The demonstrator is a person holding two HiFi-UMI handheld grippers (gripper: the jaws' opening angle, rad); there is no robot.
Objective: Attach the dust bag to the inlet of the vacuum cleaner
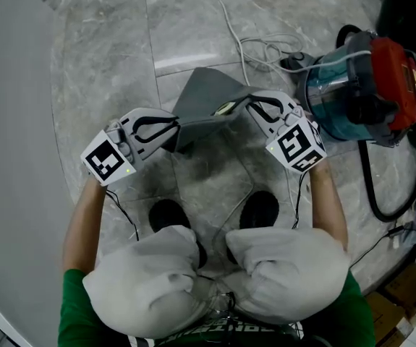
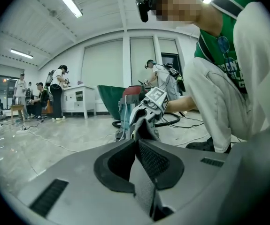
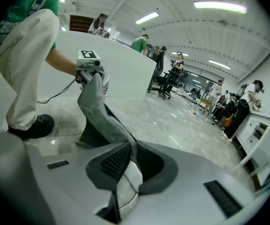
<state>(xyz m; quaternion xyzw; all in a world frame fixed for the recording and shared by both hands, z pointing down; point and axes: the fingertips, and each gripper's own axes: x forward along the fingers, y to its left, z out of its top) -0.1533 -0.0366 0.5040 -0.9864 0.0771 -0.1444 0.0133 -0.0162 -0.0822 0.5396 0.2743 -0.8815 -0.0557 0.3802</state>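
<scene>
The vacuum cleaner [image 1: 356, 92] sits at 2 o'clock in the head view. It has a teal drum with a red and black head against it. What is inside the drum cannot be seen. A black hose [image 1: 372, 186] loops from it toward 4 o'clock, and a white cord [image 1: 244, 45] trails off toward 12 o'clock.

The grey dust bag [image 1: 204, 96] hangs at the centre, just ahead of the person's knees and well apart from the vacuum cleaner. Its long axis runs from 9 to 3 o'clock, stretched between the two grippers, and a folded peak points to 12 o'clock.

The left gripper [image 1: 173, 132] has its fingers pressed together on the 9 o'clock end of the cloth. The right gripper [image 1: 253, 105] is clamped on the 3 o'clock end, where a pale stiff piece shows between its fingers.
</scene>
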